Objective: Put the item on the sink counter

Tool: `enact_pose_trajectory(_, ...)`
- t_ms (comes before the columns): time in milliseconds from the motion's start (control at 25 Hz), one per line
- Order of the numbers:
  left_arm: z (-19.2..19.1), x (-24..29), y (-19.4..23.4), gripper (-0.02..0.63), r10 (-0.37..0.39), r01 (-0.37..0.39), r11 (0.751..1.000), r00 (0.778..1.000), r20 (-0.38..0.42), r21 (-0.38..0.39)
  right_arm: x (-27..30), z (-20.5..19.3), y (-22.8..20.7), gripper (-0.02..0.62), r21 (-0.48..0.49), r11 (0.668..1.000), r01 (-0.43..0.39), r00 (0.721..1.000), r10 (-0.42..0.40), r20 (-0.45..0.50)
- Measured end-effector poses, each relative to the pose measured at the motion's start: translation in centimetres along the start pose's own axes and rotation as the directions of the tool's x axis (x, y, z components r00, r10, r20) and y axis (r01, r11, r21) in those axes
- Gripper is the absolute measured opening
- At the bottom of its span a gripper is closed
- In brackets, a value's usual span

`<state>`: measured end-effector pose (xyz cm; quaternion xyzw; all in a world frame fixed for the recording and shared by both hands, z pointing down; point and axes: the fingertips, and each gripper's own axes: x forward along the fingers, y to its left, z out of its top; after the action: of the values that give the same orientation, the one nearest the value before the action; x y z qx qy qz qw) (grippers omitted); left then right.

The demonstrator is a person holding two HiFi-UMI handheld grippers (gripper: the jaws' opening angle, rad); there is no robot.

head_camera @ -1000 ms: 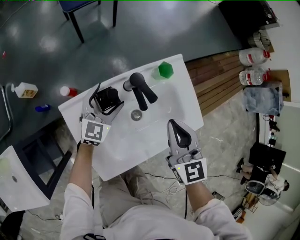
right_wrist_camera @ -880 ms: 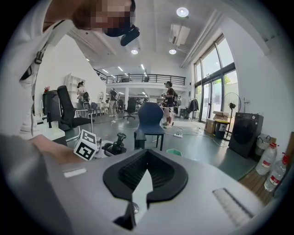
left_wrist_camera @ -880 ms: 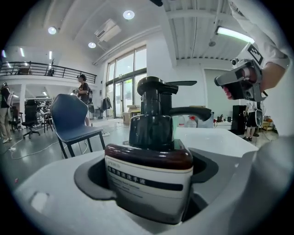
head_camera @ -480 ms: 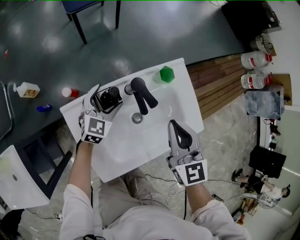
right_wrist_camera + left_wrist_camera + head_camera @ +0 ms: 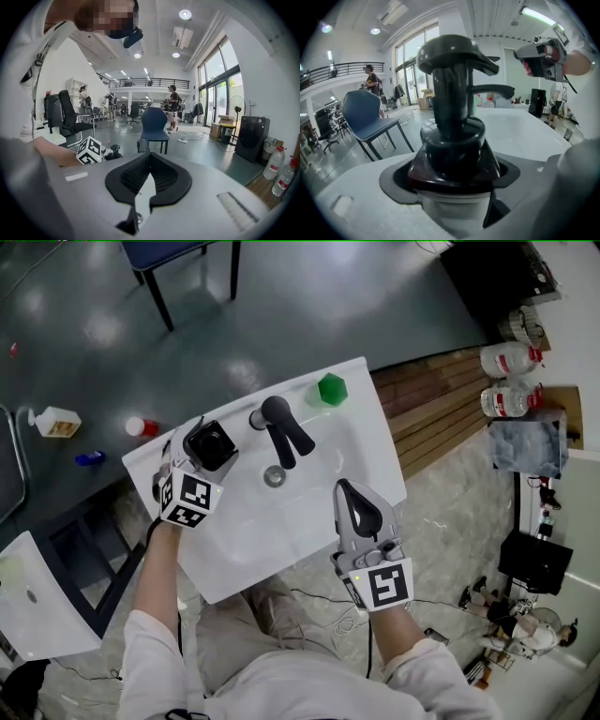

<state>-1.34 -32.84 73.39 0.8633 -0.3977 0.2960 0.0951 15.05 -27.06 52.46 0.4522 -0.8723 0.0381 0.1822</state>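
the left gripper (image 5: 207, 448) is at the upper left of the head view, over the far left corner of the white counter (image 5: 246, 545). between its jaws stands the dispenser (image 5: 452, 140), a pump bottle with a black head, a dark shoulder and a pale body. it is upright, and its spout points towards the right of the left gripper view. the jaws have just been closing with the dispenser between them. the black pads now sit against its two sides, so the tool is clamped on it. its base is hidden by the jaws, so i cannot tell whether it rests on the counter.

just right of the dispenser is the black faucet (image 5: 282, 428), its spout reaching down the frame over the drain (image 5: 274, 475). a green block (image 5: 331, 388) sits on the counter's far edge, right of the faucet and apart from it.

the right gripper (image 5: 150, 155) is in the lower middle of the head view, over the near right part of the basin and well apart from the dispenser. its jaws are together at the tips, with nothing between them.

on the dark floor at the left edge lie a small white bottle (image 5: 52, 420) and a red-capped thing (image 5: 139, 426).
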Motion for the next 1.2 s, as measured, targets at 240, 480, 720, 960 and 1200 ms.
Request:
enact_pose_trajectory(240,-0.9,0.1,-1.1,0.385,-0.153,0.166,0.973,0.985,-0.084,0.164,-0.6,-0.2,0.1,0.003,0.004,1.0,0.013,1.0,-0.013,-0.008)
enact_pose_trajectory(480,-0.7,0.1,-1.3,0.383,-0.196,0.216,0.951,0.975,-0.106,0.223,-1.2,-0.1,-0.1,0.003,0.01,0.999,0.038,0.999,-0.038,-0.009)
enact_pose_trajectory(720,-0.7,0.0,-1.4,0.391,-0.212,0.229,0.951,0.972,-0.104,0.207,-1.6,0.3,0.0,0.003,0.012,0.999,0.048,0.999,-0.048,-0.006)
enact_pose_trajectory(960,-0.6,-0.9,-1.0,0.454,-0.23,0.241,0.954,0.97,-0.077,0.18,-1.8,0.8,0.5,0.003,0.004,0.999,0.04,0.999,-0.04,0.0)
enact_pose_trajectory(1200,1.0,-3.9,0.2,0.454,-0.228,0.226,0.971,0.973,0.022,0.081,-2.0,1.8,1.1,0.003,-0.001,0.999,0.035,0.999,-0.035,0.016)
